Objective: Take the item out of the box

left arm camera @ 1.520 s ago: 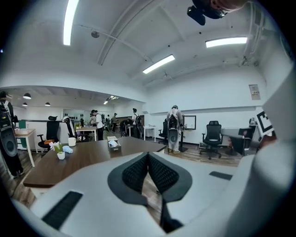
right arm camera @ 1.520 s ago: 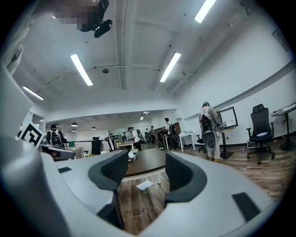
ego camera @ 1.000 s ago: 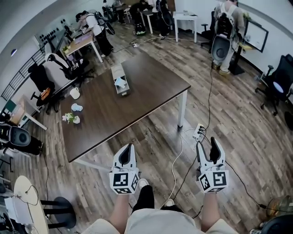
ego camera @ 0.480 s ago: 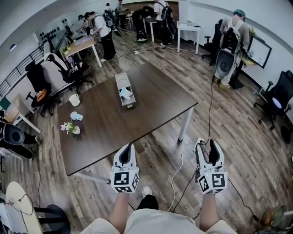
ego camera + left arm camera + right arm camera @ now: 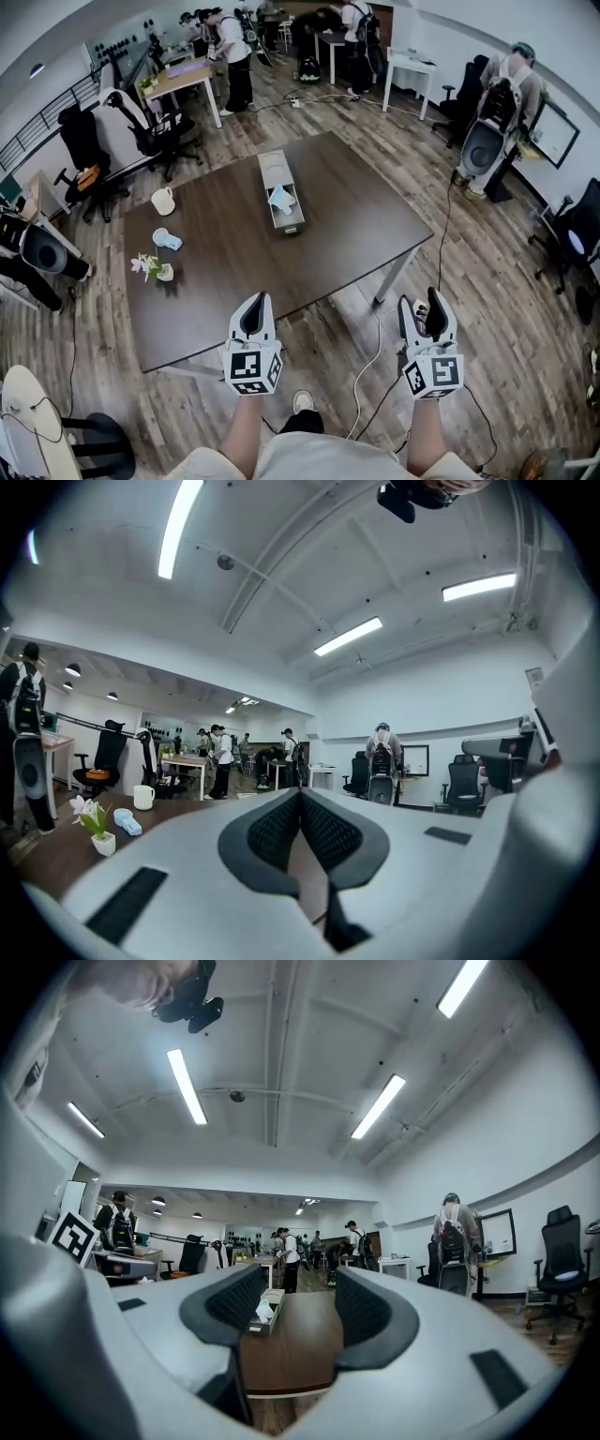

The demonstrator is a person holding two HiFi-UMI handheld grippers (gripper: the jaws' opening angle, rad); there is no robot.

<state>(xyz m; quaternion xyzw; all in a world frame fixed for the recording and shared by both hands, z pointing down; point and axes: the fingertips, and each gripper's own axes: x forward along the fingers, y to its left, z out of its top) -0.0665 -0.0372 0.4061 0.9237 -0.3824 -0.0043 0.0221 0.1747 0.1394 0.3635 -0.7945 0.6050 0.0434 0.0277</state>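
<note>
Since the white item (image 5: 280, 198) sits in the box (image 5: 274, 171), extraction isn't started. Jaws: left gripper (image 5: 254, 309) together, right gripper (image 5: 423, 309) apart and empty. Both well short of the box.

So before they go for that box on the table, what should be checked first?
1. White item showing in the box: ok.
2. Right gripper jaws apart, nothing between: ok.
3. Left gripper jaws apart: not ok, they are together.
4. Grippers within reach of the box: not ok, both hang over the floor, short of the table.
5. Room around the box: ok, mug and flower pot stand well to its left.
6. Item loose in the box: cannot tell.
</note>
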